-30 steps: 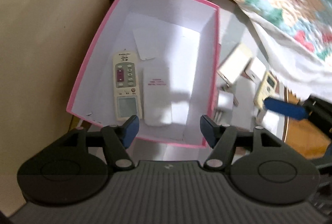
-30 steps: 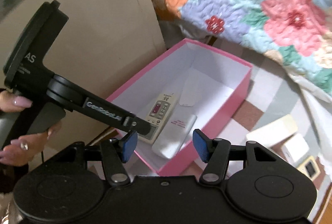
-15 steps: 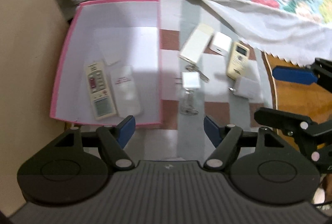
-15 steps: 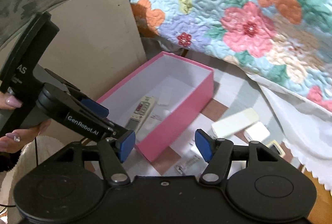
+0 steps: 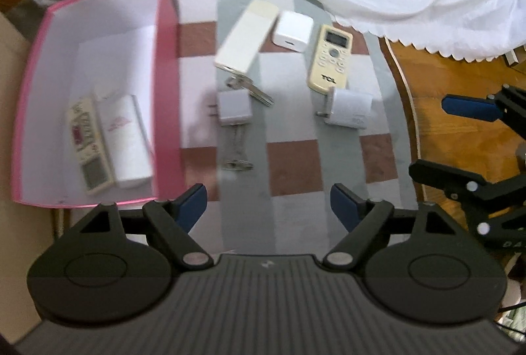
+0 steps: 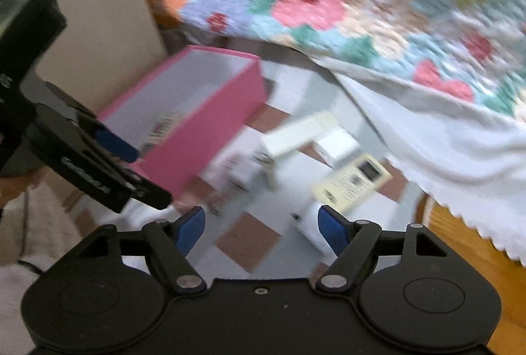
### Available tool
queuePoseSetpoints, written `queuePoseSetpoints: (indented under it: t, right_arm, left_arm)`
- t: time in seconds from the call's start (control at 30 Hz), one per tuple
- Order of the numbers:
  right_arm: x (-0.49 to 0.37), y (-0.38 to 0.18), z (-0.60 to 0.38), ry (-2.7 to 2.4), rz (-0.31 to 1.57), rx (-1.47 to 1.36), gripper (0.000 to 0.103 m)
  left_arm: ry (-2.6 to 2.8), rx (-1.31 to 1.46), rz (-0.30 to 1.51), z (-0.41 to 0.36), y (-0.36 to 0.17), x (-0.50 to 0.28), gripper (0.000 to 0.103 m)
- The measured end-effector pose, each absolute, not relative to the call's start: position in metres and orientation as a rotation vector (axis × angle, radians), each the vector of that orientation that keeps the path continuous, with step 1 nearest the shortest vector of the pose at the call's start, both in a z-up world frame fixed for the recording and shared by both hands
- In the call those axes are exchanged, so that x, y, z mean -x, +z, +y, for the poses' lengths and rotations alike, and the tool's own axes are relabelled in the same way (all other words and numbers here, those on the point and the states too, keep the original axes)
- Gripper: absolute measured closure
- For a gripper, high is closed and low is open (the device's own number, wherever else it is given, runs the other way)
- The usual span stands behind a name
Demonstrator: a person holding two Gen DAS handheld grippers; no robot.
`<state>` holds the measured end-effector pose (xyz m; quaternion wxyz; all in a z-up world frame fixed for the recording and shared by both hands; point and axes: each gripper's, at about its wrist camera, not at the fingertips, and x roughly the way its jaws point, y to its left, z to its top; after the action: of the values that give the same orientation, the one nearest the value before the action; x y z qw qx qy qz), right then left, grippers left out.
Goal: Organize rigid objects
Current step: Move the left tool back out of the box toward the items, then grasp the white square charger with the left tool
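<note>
- Right now your sorting target, the pink box (image 5: 166, 98), sits at the left of the left wrist view, with a grey-buttoned remote (image 5: 88, 144) and a white remote (image 5: 126, 141) already lying side by side in it.
- Still loose on the checked counter (image 5: 296, 131), right of the box: a cream power bank (image 5: 245, 37), a white cube charger (image 5: 292, 31), a cream TCL remote (image 5: 330, 62), a small plug adapter (image 5: 234, 107), a larger plug adapter (image 5: 350, 107), and keys (image 5: 253, 90).
- Your left tool (image 5: 268, 208) hangs empty with its fingers spread wide; the small plug adapter lies straight ahead and slightly left of centre, prongs pointing toward the box.
- Your right tool (image 6: 261, 228) is also spread and empty; in its blurred view the larger plug adapter (image 6: 312, 231) sits just by its right finger, so that hand looks nearer to it.
- Likely next is a pick from this loose group.
</note>
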<state>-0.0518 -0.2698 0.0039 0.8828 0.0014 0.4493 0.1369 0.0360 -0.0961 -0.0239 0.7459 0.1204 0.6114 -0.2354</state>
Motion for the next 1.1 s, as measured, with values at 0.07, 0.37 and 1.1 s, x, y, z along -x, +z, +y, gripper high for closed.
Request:
queuePoseSetpoints:
  t: [0.07,0.37,1.1]
  right_arm:
    - [0.054,-0.007,-0.278,0.252,0.940,-0.004,0.023]
    - [0.050,-0.073,-0.303,0.197,0.871,0.068,0.018]
    - [0.016,-0.140,-0.272,0.151,1.032,0.092,0.038]
  left_arm:
    - [-0.515,-0.257,1.353,-0.105,-0.033,-0.037,0.021]
    - [-0.568,-0.169,1.340,-0.143,-0.076,-0.046,0.021]
    - [-0.540,0.256,1.459,-0.133,-0.165,-0.063,0.048]
